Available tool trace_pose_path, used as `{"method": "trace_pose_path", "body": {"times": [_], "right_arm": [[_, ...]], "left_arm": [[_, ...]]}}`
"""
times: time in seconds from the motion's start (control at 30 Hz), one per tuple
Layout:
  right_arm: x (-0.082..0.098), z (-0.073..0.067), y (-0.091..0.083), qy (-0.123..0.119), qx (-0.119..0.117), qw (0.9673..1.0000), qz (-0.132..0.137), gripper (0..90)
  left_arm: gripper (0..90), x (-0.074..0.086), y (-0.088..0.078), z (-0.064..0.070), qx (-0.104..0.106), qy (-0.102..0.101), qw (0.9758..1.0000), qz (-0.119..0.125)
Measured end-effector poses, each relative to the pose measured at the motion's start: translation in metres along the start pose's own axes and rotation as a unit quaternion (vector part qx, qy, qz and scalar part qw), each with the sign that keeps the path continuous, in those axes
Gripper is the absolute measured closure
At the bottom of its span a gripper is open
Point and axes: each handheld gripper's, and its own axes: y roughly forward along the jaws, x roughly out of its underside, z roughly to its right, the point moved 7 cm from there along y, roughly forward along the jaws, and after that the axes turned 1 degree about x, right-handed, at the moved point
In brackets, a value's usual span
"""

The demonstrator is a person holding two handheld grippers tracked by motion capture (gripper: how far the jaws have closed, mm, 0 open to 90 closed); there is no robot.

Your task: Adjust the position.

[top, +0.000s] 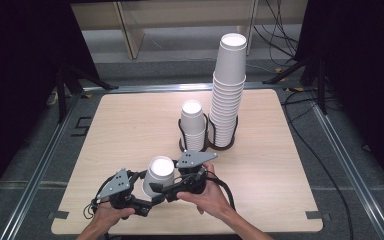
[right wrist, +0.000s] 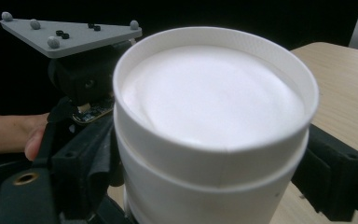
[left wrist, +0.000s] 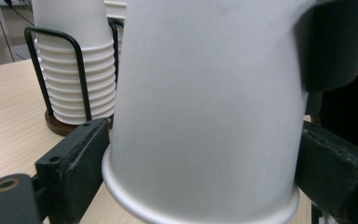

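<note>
A white paper cup [top: 158, 172] stands upside down near the table's front edge, and both grippers close in on it. My left gripper [top: 147, 198] comes from the front left, its pads pressed on the cup [left wrist: 205, 93] just above the rolled rim. My right gripper [top: 166, 186] reaches in from the right, its jaws against the sides of the cup [right wrist: 214, 107] below the cup's upturned base. A faint step runs around the cup wall under that base; I cannot tell whether a second cup is nested there. The left gripper's grey plate [right wrist: 70, 32] sits behind the cup.
Behind the held cup, two black wire holders carry upside-down cups: a short stack [top: 192, 125] and a tall stack [top: 227, 90]. The short stack [left wrist: 74, 60] stands close behind the cup. The wooden table [top: 280, 165] has free room left and right. Cables lie on the floor beyond.
</note>
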Motion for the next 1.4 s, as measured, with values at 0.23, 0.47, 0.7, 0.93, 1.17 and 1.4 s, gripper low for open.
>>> {"method": "trace_pose_path", "body": {"times": [0.23,0.47,0.7,0.93,1.17,1.4], "right_arm": [[-0.016,0.001,-0.014,-0.028,-0.011,0.9995,-0.005,15.2],[-0.027,0.005,-0.032,-0.042,-0.02,0.9981,-0.041,15.1],[-0.023,0.01,-0.033,-0.035,-0.041,0.9965,-0.064,15.2],[-0.019,0.004,-0.032,-0.079,-0.036,0.99,-0.111,15.4],[-0.013,0.003,-0.029,-0.098,-0.051,0.9812,-0.158,15.5],[-0.011,0.001,-0.025,-0.087,-0.059,0.9752,-0.195,15.8]], "left_arm": [[11.1,0.0,0.001,0.002,0.005,0.011,0.9999,-0.003],[12.8,0.001,0.001,0.003,0.009,0.017,0.9997,-0.012],[13.0,0.001,0.003,0.005,0.014,0.023,0.9994,-0.02],[13.0,0.003,0.003,0.007,0.021,0.043,0.9983,-0.033],[13.0,0.006,0.002,0.006,0.02,0.07,0.9954,-0.062],[13.0,0.006,0.004,0.01,0.028,0.058,0.9966,-0.053]]}}
